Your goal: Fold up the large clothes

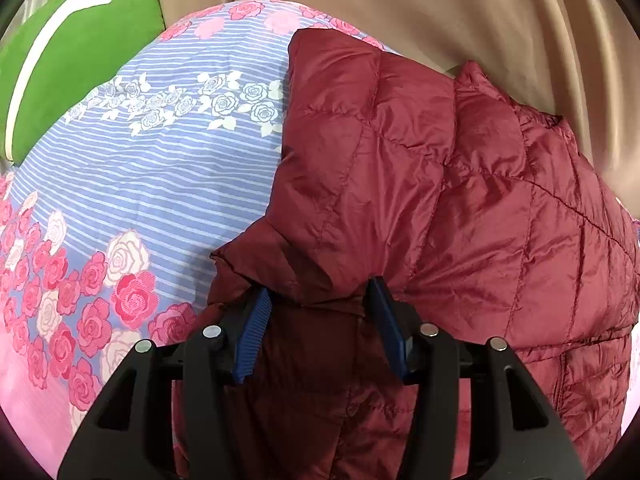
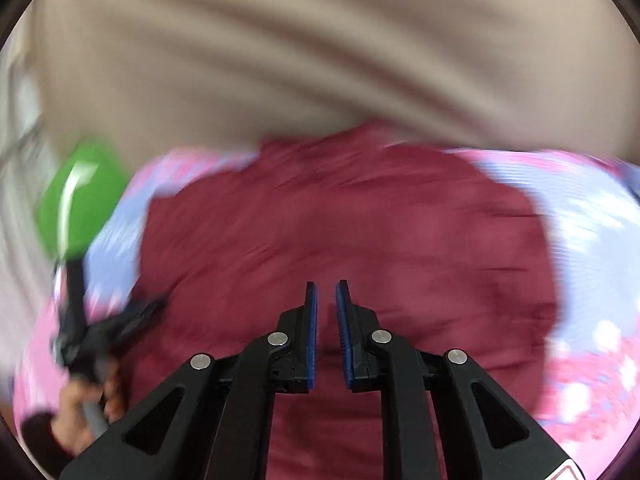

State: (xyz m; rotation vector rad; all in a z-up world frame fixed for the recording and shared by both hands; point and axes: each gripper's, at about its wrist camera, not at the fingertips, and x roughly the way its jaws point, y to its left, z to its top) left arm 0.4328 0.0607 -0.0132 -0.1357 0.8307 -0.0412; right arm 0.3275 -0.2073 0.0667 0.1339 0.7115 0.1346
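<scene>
A maroon quilted puffer jacket (image 1: 440, 200) lies spread on a floral bedsheet (image 1: 160, 168). My left gripper (image 1: 320, 296) is shut on a bunched fold of the jacket's near edge, and the fabric fills the space between its blue pads (image 1: 254, 332). The right wrist view is blurred by motion. There my right gripper (image 2: 326, 286) hovers over the jacket (image 2: 340, 220), its pads a narrow slit apart with nothing between them. The left gripper (image 2: 132, 312) shows at that view's left edge on the jacket's side, held by a person's hand (image 2: 80, 408).
A green cushion (image 1: 72, 56) with a white stripe lies at the bed's far left corner and also appears as the green cushion (image 2: 80, 200) in the right wrist view. Beige drapery (image 1: 400, 8) hangs behind the bed. Bare sheet (image 2: 580, 240) lies right of the jacket.
</scene>
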